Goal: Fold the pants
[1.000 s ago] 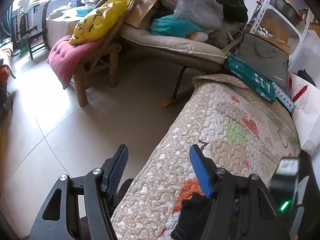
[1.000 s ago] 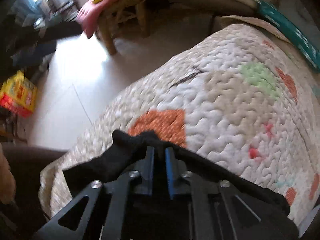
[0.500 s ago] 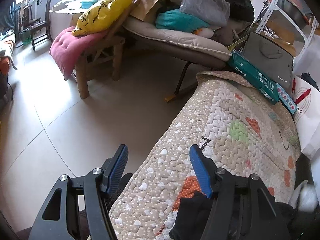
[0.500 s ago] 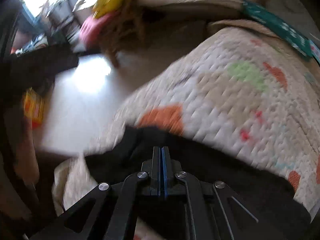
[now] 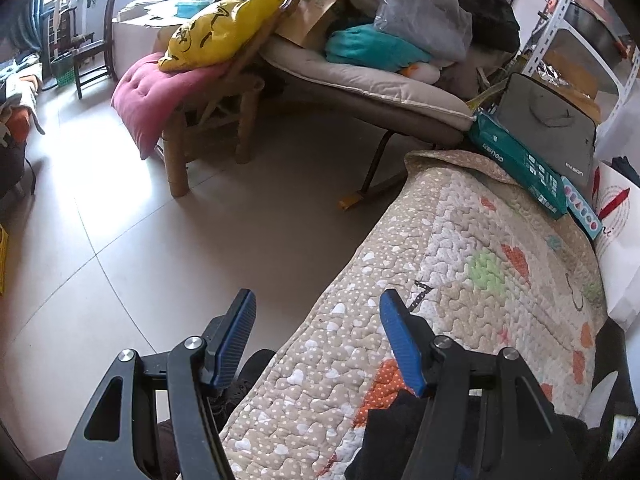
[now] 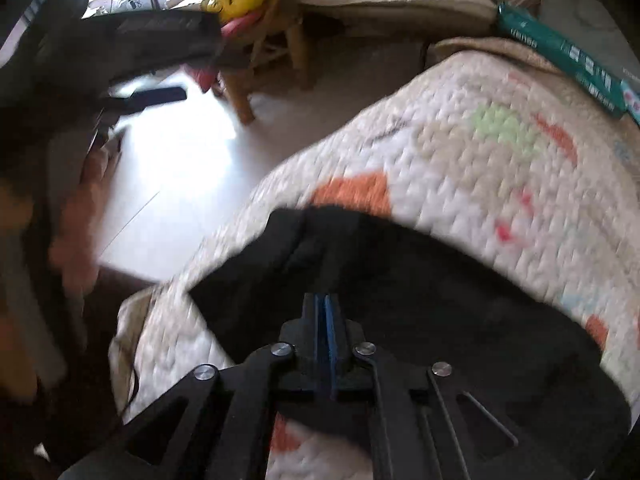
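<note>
Black pants [image 6: 420, 304] lie bunched on the near part of a patterned quilt [image 6: 500, 168]. My right gripper [image 6: 325, 304] is shut on a fold of the black pants and holds it just above the quilt. In the left wrist view only a corner of the pants [image 5: 384, 432] shows, under the right finger. My left gripper [image 5: 316, 336] is open and empty, above the quilt's [image 5: 460, 264] left edge, with one finger over the floor.
A green box [image 5: 520, 160] and a grey bag [image 5: 552, 128] lie at the quilt's far end. A lounger piled with cushions [image 5: 360, 80] and a wooden chair with a pink cushion [image 5: 160, 96] stand across the tiled floor [image 5: 120, 220]. A white bag [image 5: 616, 216] stands at right.
My right gripper closed fully on the pants fabric and drew it back toward the near edge. My left gripper stayed open and shifted only slightly.
</note>
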Tool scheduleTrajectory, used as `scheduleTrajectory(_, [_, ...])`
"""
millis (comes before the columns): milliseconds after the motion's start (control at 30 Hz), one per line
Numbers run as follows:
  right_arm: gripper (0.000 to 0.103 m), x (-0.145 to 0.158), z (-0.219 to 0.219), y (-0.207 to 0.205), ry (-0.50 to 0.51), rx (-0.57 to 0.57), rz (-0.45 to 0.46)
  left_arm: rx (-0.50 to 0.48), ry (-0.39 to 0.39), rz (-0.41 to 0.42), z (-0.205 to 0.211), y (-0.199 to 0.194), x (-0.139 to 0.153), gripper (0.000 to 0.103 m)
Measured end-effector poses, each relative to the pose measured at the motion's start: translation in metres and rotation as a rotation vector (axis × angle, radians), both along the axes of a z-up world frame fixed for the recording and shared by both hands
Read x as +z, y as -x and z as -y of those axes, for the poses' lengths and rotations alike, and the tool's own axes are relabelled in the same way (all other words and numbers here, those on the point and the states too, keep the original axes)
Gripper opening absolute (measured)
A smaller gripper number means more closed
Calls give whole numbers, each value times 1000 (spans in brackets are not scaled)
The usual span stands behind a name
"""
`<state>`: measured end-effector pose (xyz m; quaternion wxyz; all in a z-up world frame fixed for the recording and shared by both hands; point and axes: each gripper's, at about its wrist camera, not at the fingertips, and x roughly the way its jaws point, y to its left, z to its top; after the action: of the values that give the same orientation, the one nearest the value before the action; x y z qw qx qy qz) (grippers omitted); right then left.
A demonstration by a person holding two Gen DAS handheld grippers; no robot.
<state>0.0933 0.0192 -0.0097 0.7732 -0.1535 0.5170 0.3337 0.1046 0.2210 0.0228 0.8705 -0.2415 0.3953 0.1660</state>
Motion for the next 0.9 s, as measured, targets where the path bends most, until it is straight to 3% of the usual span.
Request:
scheduleTrajectory(33, [16,1,-5,-1,5,2,7,4,2,1,-1,0,0,64])
scheduleTrajectory(100, [50,-3,-21,-4,12,9,13,12,7,2,-3,1,0,64])
scheduleTrajectory(167, [56,-9,-35,-4,31,15,29,13,15,2,-4,1,0,64])
scheduleTrajectory(200, [50,-15,-42,-6,58,19,33,11,19,2,-5,1,0,64])
scheduleTrajectory(233, [35,-19,-45,-8,86,19,34,10,22,4,-5,1,1,64])
scheduleTrajectory(267, [10,-23,-49,-11,103,15,32,9,24,5,-5,2,1,64])
scheduleTrajectory(367, [5,-17,-42,-23,56,-43,24,8,25,12,-4,2,3,64])
scheduleTrajectory(533, [5,-17,-37,-52,-39,-135,-37,20,15,10,-5,3,3,65])
scheduleTrajectory(633, [6,-16,-26,-59,-57,-189,-28,25,34,-1,-7,4,-1,66])
scheduleTrajectory(733, [17,-8,-1,-65,-58,-212,-9,9,58,-11,-5,3,-6,66])
scheduleTrajectory(800, [52,-1,22,-65,-49,-230,19,-11,54,-16,1,1,-8,66])
scheduleTrajectory(833, [58,4,36,-66,-38,-245,47,-25,48,-17,5,1,-9,66])
scheduleTrajectory(900, [60,9,55,-68,-9,-262,82,-42,39,-29,14,4,-15,66])
